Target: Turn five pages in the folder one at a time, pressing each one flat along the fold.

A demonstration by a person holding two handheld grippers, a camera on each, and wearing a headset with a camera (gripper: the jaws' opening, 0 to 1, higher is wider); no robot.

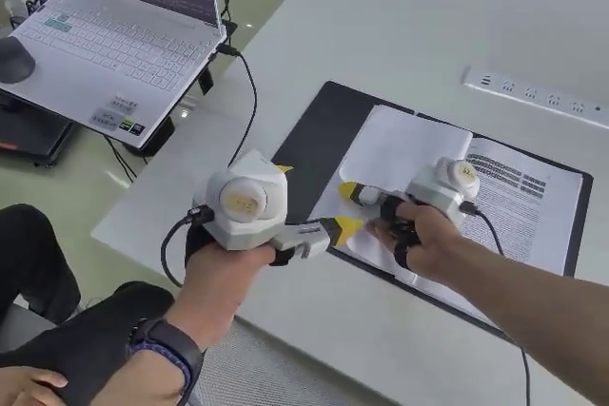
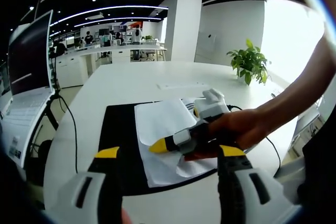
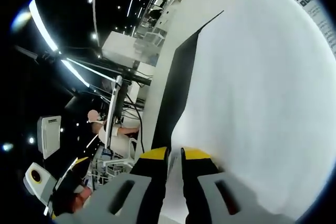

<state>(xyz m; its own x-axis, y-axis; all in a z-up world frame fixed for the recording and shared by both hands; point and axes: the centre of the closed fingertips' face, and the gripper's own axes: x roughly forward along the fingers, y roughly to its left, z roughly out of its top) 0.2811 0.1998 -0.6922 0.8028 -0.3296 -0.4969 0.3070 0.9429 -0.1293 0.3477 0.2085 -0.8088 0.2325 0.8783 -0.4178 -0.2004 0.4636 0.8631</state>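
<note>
1. The black folder (image 1: 319, 135) lies open on the white worktop (image 1: 400, 26), with a blank white page (image 1: 404, 145) on its left half and a printed page (image 1: 528, 211) on its right half.
2. The right gripper (image 3: 175, 154) has its jaws almost together at the blank page's outer edge. Whether they pinch the sheet cannot be told.
3. The left gripper (image 1: 344, 227) has its jaws spread wide and empty, just beside the folder's near edge.

Open-plan office. White surface (image 1: 428, 7), power strip (image 1: 533, 94) near its far edge, laptop (image 1: 114, 35) off to the left. White pillar (image 2: 181, 24) behind, potted plant (image 2: 249, 62) by bright window (image 2: 289, 30). Dark ceiling w/ curved light strips (image 2: 105, 11).
</note>
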